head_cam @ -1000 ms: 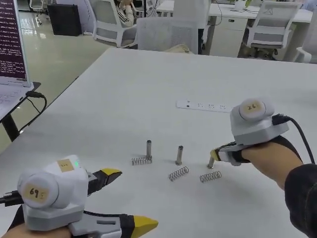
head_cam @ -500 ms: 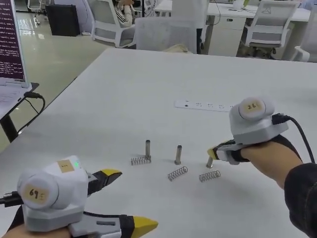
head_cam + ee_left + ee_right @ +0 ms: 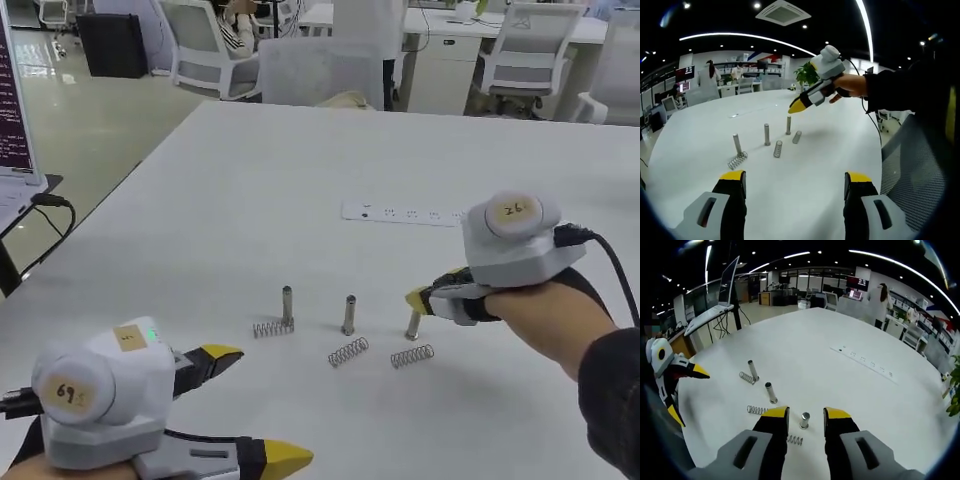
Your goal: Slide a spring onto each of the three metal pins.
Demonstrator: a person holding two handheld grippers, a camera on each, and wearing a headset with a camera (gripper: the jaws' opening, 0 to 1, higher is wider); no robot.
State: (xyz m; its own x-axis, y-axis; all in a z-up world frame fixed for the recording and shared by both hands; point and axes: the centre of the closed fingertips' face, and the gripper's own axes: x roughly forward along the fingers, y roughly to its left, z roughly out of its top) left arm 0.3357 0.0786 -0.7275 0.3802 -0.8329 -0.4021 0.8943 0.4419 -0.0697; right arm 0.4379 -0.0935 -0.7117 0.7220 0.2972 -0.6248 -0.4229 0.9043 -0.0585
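Note:
Three short metal pins stand upright in a row on the white table: left pin (image 3: 287,303), middle pin (image 3: 349,313), right pin (image 3: 413,324). A loose spring lies flat beside each: left spring (image 3: 272,328), middle spring (image 3: 347,351), right spring (image 3: 411,355). My right gripper (image 3: 420,298) hovers open just over the right pin (image 3: 804,420), whose top sits in the gap between the jaws of that gripper (image 3: 806,412), untouched. The left gripper (image 3: 255,405) is open and holds nothing, low at the near left, well short of the pins (image 3: 767,134).
A white power strip (image 3: 405,213) lies on the table beyond the pins. A laptop (image 3: 12,150) sits on a stand off the table's left edge. Office chairs and desks stand behind the table's far edge (image 3: 400,112).
The head camera has shifted a little. My right gripper has edged slightly closer over the right pin. The left gripper, pins and springs have stayed put.

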